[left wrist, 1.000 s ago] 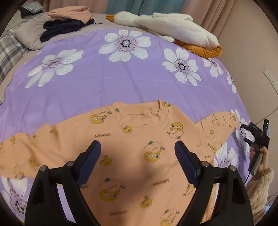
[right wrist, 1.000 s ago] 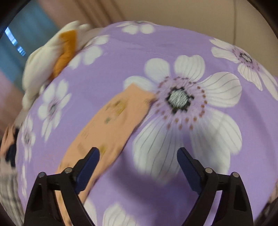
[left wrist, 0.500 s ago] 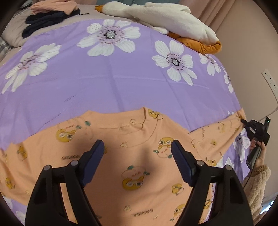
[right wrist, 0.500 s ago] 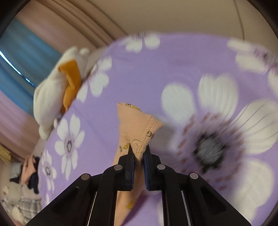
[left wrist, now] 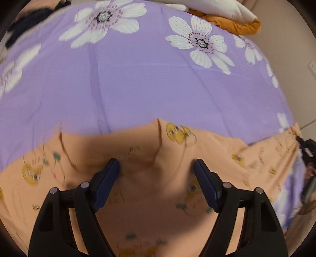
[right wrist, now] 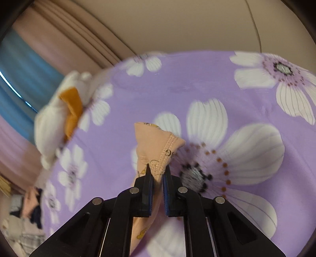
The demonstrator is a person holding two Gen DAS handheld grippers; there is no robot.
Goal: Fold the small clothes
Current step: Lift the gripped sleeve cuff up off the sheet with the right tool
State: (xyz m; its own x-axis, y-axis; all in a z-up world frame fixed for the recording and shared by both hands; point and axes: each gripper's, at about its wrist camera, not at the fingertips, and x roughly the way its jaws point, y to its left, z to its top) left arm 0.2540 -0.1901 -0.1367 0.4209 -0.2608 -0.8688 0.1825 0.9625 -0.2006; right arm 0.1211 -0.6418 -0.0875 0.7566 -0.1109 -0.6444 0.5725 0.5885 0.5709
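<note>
A small orange long-sleeved shirt (left wrist: 150, 213) with yellow cartoon prints lies flat on the purple flowered sheet (left wrist: 138, 85), collar away from me. My left gripper (left wrist: 157, 168) is open, low over the shirt just below the collar (left wrist: 156, 136), fingers on either side of it. My right gripper (right wrist: 157, 176) is shut on the cuff of the shirt's right sleeve (right wrist: 160, 146) and holds it lifted off the sheet. The right gripper also shows at the right edge of the left wrist view (left wrist: 306, 148).
A white and orange plush toy (left wrist: 223, 13) lies at the far edge of the bed, also in the right wrist view (right wrist: 63, 116). A pile of dark and pink clothes (right wrist: 32, 207) lies at the far left corner. A beige wall (right wrist: 177, 25) borders the bed's right side.
My right gripper closed on the sleeve cuff and raised it. My left gripper moved forward and down towards the collar, staying open.
</note>
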